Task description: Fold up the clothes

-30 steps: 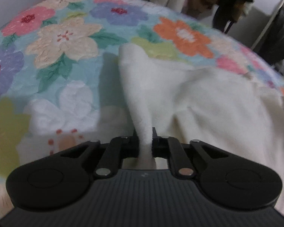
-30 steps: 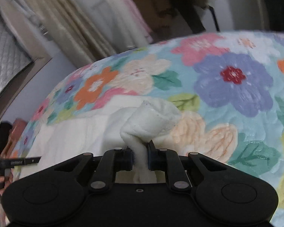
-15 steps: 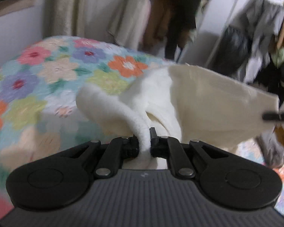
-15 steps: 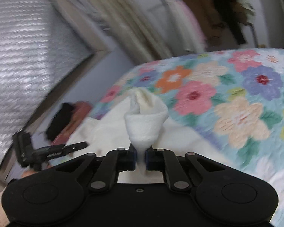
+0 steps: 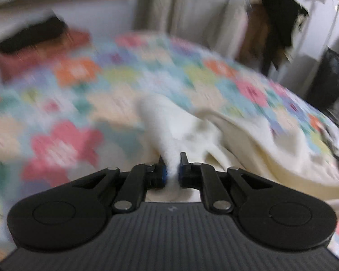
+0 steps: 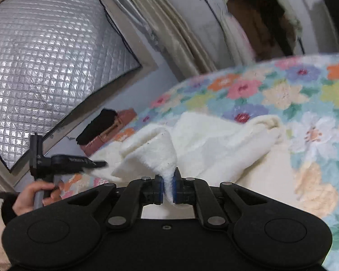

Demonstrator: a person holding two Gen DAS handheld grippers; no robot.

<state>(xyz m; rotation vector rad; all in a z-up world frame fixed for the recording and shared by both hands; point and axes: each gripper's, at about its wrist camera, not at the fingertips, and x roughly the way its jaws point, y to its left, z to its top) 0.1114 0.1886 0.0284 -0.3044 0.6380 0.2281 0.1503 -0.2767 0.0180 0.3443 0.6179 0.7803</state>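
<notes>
Your left gripper (image 5: pixel 171 169) is clamped on a bunched fold of the white fleece garment (image 5: pixel 226 135), and your right gripper (image 6: pixel 167 189) pinches another fluffy corner of it. Beyond the fingers the garment lies rumpled on the floral bedspread (image 6: pixel 305 94). Your left hand (image 6: pixel 34 194) shows at the right view's edge. Farther back hang curtains (image 6: pixel 169 22) and dark clothes (image 5: pixel 280 27).
</notes>
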